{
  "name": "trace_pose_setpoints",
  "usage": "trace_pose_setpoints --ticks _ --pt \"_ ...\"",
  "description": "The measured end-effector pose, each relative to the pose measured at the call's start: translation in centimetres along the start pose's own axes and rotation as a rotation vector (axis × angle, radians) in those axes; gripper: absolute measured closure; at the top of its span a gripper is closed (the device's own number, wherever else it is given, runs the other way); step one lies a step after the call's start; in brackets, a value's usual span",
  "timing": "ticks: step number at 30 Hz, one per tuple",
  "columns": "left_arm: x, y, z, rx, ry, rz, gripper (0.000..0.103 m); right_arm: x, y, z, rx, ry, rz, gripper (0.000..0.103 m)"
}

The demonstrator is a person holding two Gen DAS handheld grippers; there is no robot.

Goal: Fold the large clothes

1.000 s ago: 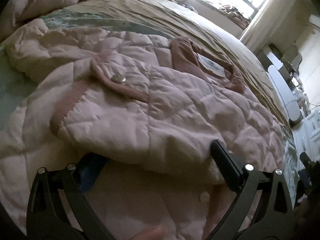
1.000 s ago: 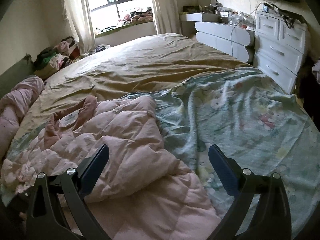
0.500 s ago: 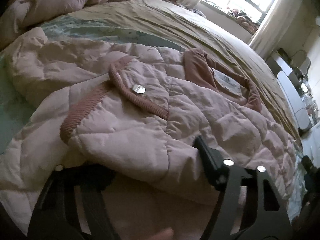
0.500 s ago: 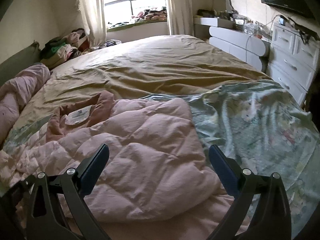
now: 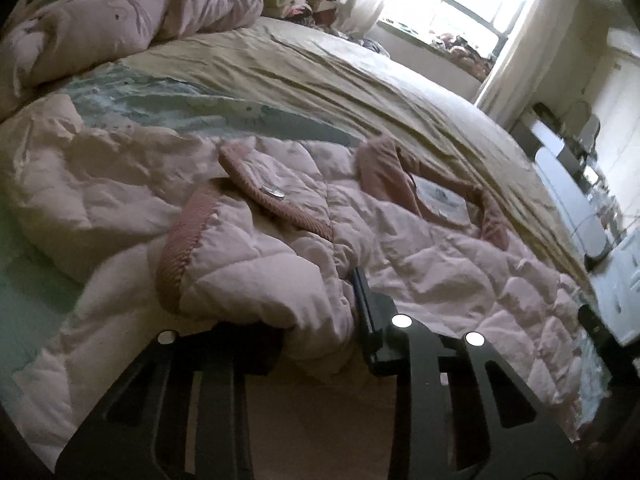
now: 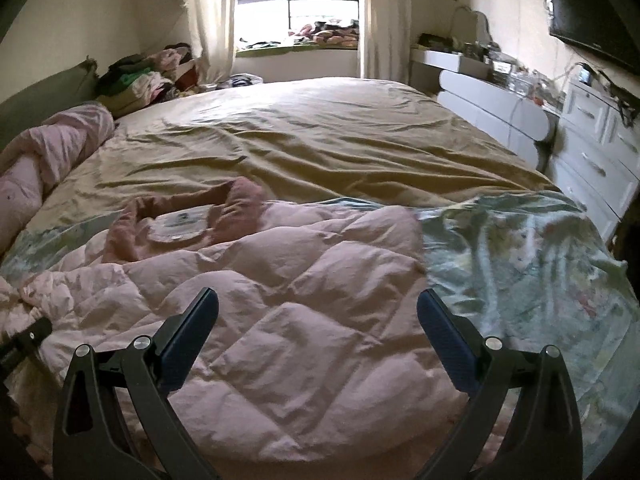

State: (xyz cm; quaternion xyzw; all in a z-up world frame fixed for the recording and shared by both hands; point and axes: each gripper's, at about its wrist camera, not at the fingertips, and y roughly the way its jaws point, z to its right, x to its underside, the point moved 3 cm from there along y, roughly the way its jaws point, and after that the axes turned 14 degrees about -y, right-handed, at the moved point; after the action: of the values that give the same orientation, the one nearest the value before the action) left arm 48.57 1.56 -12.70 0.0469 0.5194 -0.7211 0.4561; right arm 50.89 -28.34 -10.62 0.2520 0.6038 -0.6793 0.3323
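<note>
Pink quilted jacket (image 5: 280, 248) lies spread on bed (image 6: 320, 140). Left tool (image 5: 320, 320) closing on bunched jacket edge, fabric between jaws. Snap button (image 5: 273, 191) shows in left view only. Right tool (image 6: 318, 320) gapes wide, empty, above jacket.

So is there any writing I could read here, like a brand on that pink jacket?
None can be read.
Neck label inside the jacket collar: dark print, too blurred to read.
Metal snap on the jacket: no legible marking.
Patterned sheet: printed pictures only, no words made out.
</note>
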Motion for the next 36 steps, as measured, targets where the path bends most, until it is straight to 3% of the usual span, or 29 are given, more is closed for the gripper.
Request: trace_pose_setpoints --ticks 4,9,16,24,30,36 --pt "-0.9 -0.4 -1.2 -0.003 -0.003 0.013 0.081 -0.3 1.2 -3.0 -0.039 -0.048 -0.025 0.005" --pt "-0.8 0.0 -1.8 -0.014 0.021 0.013 0.081 0.7 4.3 -6.1 -0.04 -0.124 -0.131 0.005" --pt "-0.2 0.8 -2.4 -0.014 0.03 -0.004 0.078 2.5 7.1 -6.2 -0.068 -0.113 -0.213 0.004" --pt "0.1 1.9 -3.4 -0.006 0.007 -0.05 0.075 3.1 8.0 -5.6 -0.077 -0.082 -0.223 0.004" --pt "-0.2 1.5 -4.0 0.004 0.002 -0.058 0.073 2.8 6.4 -5.7 -0.032 -0.107 -0.22 0.004" --pt "-0.3 1.5 -4.5 -0.001 0.006 -0.065 0.063 3.1 6.3 -5.7 -0.025 -0.104 -0.229 0.004"
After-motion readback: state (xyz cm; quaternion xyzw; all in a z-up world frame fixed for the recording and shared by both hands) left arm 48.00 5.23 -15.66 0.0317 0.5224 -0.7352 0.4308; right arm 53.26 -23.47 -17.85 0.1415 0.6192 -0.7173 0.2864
